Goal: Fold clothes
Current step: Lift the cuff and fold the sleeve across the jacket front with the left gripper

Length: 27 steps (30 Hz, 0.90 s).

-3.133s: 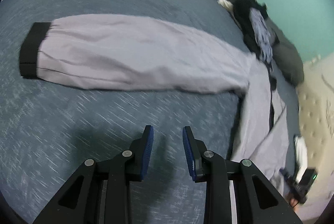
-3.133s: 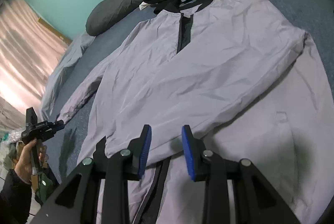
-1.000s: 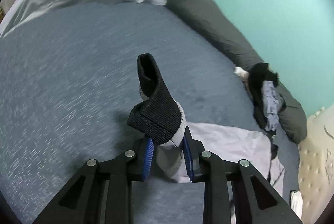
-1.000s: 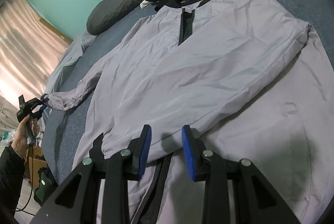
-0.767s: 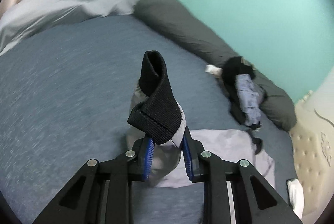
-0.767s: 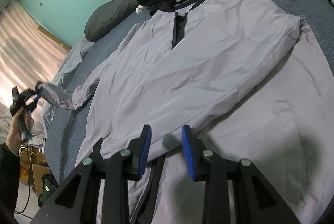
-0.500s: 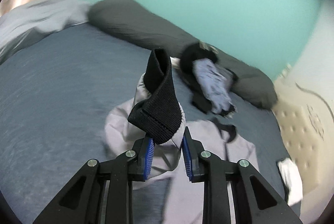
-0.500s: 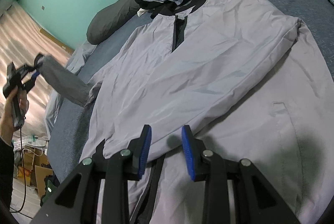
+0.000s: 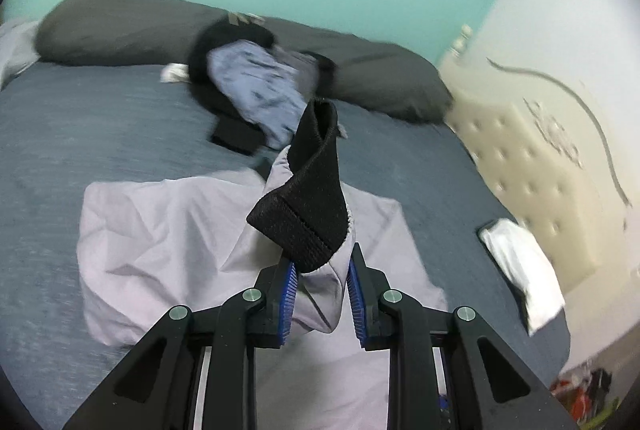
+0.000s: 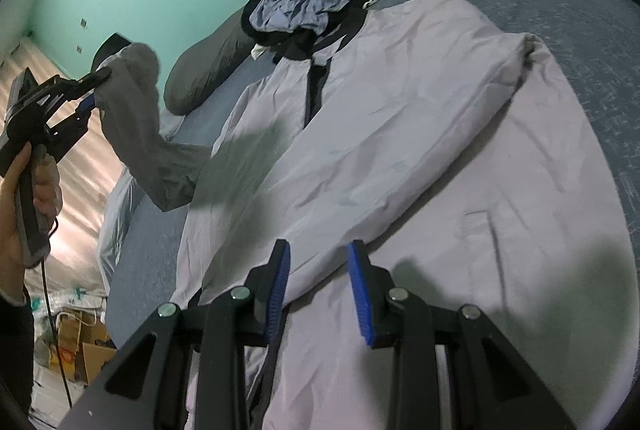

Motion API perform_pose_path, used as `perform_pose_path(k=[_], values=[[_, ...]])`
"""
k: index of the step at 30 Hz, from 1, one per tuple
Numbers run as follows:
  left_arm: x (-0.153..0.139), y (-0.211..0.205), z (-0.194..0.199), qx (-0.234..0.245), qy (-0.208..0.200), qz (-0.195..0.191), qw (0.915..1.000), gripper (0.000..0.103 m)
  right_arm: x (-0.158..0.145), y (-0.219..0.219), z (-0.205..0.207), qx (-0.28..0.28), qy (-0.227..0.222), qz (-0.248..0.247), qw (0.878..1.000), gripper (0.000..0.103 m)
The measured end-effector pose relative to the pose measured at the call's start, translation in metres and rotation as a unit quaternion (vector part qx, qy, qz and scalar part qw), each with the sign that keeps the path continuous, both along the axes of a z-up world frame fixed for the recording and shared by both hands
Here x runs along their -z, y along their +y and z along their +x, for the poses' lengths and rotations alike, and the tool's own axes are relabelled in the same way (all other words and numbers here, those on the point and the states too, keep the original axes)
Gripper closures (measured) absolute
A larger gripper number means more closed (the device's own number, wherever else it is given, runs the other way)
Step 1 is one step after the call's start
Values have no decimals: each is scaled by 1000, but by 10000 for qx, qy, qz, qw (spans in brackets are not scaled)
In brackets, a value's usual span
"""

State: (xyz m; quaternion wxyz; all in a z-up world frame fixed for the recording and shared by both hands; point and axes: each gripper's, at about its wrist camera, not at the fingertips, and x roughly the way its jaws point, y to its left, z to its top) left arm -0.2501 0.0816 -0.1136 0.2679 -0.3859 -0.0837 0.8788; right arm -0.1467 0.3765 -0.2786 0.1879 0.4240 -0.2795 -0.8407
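Left wrist view: your left gripper [image 9: 320, 294] is clamped on the black ribbed cuff [image 9: 306, 201] of the lilac nylon jacket [image 10: 400, 117].
The thin, slippery sleeve droops below; grip the stiffer cuff. Your right gripper [image 10: 318, 290] hangs apart, empty, above the jacket's body.

I see my left gripper [image 9: 320, 300] closed on the sleeve [image 9: 320, 294] of the grey jacket [image 9: 168, 230], with the black cuff [image 9: 308, 205] standing up above the blue pads [image 9: 289, 294]. The jacket lies crumpled on the blue bed cover [image 9: 80, 133]. Behind it there is a pile of dark clothes [image 9: 256, 89] against a long grey pillow [image 9: 120, 25]. A white cloth [image 9: 524, 270] lies near the padded headboard [image 9: 532, 165].
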Motion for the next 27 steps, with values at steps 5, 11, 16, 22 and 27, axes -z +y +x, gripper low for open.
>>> perform_pose_path(k=[5,11,16,22,27], values=[[33,61,21,667,-136,-348,9971,78,-1,19,2,219,14,-159,9996,73],[94,106,48,1180,-458,-835,9884,78,1,44,5,550,-6,-342,9979,73],[131,117,60,1335,-767,-983,9832,78,7,54,3,699,-109,-532,9961,73],[143,114,70,1543,-1013,-1032,9774,66,11,51,1,709,-103,-696,9950,55],[131,97,78,1641,-952,-963,9771,55,17,54,-3,755,-128,-1175,9901,53]])
